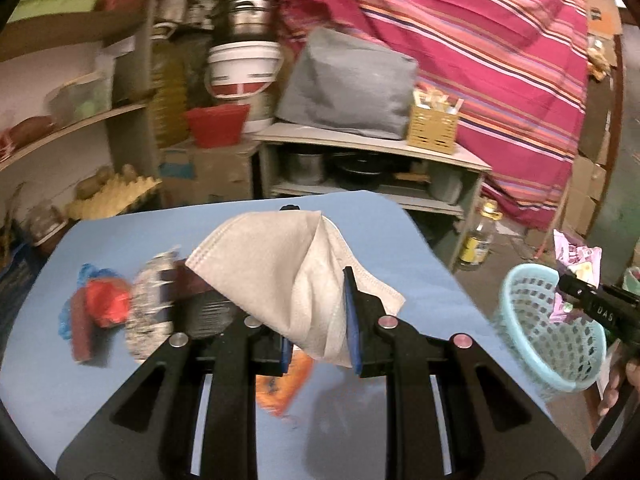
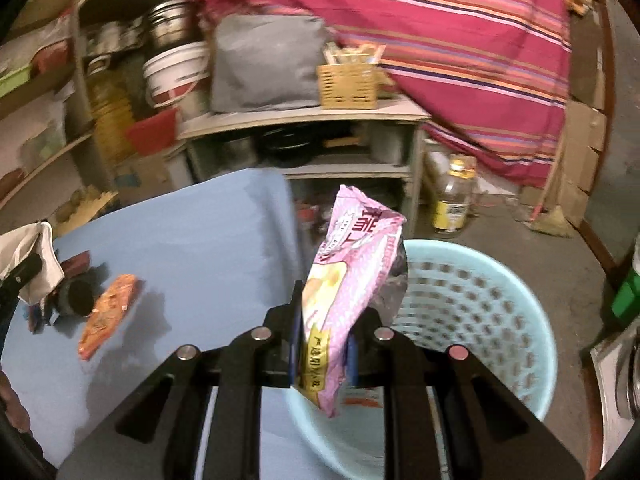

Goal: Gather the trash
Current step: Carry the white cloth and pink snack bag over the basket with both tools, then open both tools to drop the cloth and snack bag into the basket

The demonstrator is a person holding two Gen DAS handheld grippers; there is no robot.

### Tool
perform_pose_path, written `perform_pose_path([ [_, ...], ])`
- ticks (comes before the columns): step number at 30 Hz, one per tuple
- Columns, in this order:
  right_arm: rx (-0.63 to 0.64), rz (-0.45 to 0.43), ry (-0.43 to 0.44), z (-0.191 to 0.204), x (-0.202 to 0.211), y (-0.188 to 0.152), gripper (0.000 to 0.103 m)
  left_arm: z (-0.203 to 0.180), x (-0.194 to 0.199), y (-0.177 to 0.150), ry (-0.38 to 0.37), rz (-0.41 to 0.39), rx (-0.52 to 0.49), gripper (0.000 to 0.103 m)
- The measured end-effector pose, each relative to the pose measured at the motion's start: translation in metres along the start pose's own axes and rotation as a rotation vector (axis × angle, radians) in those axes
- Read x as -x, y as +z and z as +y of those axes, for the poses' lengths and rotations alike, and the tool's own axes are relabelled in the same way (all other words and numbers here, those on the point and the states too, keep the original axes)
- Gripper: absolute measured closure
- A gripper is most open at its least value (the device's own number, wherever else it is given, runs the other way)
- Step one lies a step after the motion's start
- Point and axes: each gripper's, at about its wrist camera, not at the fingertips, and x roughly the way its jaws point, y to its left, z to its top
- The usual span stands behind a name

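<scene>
Blue table: right edge beside the basket, which sits below and against it; bare blue surface between the trash and that edge. Basket: one, light blue, perforated, holding a scrap. Loose trash on table: one orange wrapper, one dark cup, a blurred red-and-blue heap. Left gripper: clenched on one white mask, over the table. Right gripper: clamped on one pink packet, at the basket's near rim. Beyond: one shelf unit, striped cloth.

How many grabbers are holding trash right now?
2. The left gripper pinches a white face mask above the table; the right gripper pinches a pink wrapper by the blue basket.
</scene>
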Motion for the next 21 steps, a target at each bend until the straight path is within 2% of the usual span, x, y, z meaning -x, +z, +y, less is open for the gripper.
perform_pose_path([
  [7,-0.046,-0.022,-0.032,-0.061,0.007,-0.001,0.085,-0.067,-0.022,0.002,-0.099,0.016,-0.047,0.083],
  [13,-0.06,-0.024,-0.044,-0.089,0.006,-0.003,0.086,-0.131,-0.037,0.002,-0.182,0.017,-0.107,0.083],
  [21,-0.106,-0.017,-0.055,-0.117,-0.001,-0.008,0.086,-0.196,-0.056,-0.006,-0.279,0.051,-0.163,0.083],
])
